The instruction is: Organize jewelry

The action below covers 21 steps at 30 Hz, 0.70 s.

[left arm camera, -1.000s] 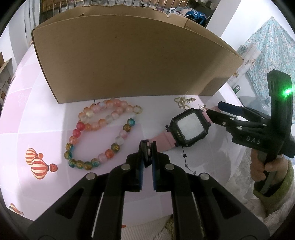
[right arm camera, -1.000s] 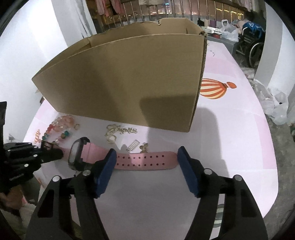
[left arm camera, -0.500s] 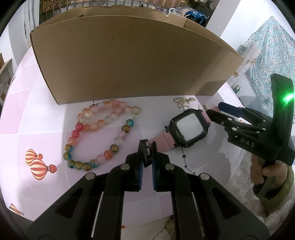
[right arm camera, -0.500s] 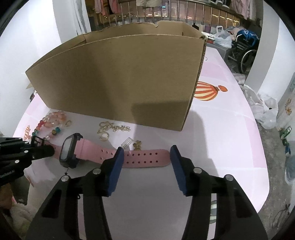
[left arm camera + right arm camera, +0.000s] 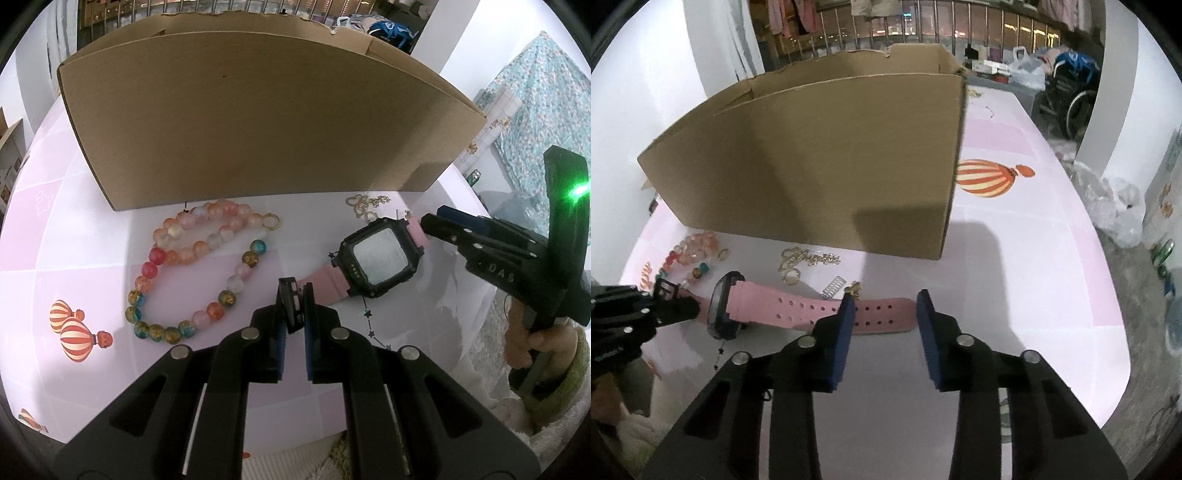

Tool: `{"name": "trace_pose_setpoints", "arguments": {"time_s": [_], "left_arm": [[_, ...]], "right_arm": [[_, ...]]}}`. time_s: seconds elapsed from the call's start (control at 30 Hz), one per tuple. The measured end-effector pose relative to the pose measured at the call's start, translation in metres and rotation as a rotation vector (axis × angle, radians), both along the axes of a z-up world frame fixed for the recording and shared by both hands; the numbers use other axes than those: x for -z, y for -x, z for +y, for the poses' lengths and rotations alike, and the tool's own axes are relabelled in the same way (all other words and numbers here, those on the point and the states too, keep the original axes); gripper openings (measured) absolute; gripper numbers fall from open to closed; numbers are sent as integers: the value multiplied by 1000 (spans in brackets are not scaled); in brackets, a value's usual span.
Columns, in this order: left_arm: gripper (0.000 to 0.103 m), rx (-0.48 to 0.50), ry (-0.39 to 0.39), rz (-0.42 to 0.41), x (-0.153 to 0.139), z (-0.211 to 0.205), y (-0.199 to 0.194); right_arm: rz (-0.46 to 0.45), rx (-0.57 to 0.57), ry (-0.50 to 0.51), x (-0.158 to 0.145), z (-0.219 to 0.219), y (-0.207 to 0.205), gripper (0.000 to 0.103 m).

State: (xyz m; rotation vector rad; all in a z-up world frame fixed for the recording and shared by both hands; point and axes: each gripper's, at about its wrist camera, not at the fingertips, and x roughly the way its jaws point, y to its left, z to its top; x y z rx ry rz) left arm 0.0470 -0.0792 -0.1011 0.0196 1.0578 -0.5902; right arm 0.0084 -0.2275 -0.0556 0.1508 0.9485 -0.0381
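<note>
Beside corrugated cardboard box (image 5: 258, 122), rubbery pink watch (image 5: 376, 258).

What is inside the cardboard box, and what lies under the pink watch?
The cardboard box shows only its outer walls and rim; its inside is hidden. Under the pink watch a thin star chain emerges below the case; how far it runs beneath cannot be seen.

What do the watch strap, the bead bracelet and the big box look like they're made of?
Watch strap: likely matte pink silicone or rubber, smooth and punched with holes. Bead bracelet: glossy, partly translucent beads, glass or resin. Box: plain brown cardboard, with a ragged top edge.
</note>
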Motion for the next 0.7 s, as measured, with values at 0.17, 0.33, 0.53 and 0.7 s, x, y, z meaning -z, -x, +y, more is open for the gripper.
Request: {"name": "trace_pose_setpoints", "arguments": {"time_s": [0.17, 0.33, 0.53, 0.7], "left_arm": [[6, 2, 0, 0, 0, 0, -1], [10, 4, 3, 0, 1, 0, -2], [10, 7, -3, -5, 1, -1, 0], [10, 8, 0, -5, 2, -1, 0]], "right_arm": [[4, 59, -232, 1, -28, 5, 31], [-9, 92, -478, 0, -51, 15, 38], [21, 90, -741, 8, -51, 23, 51], [104, 84, -760, 17, -36, 17, 52]]}}
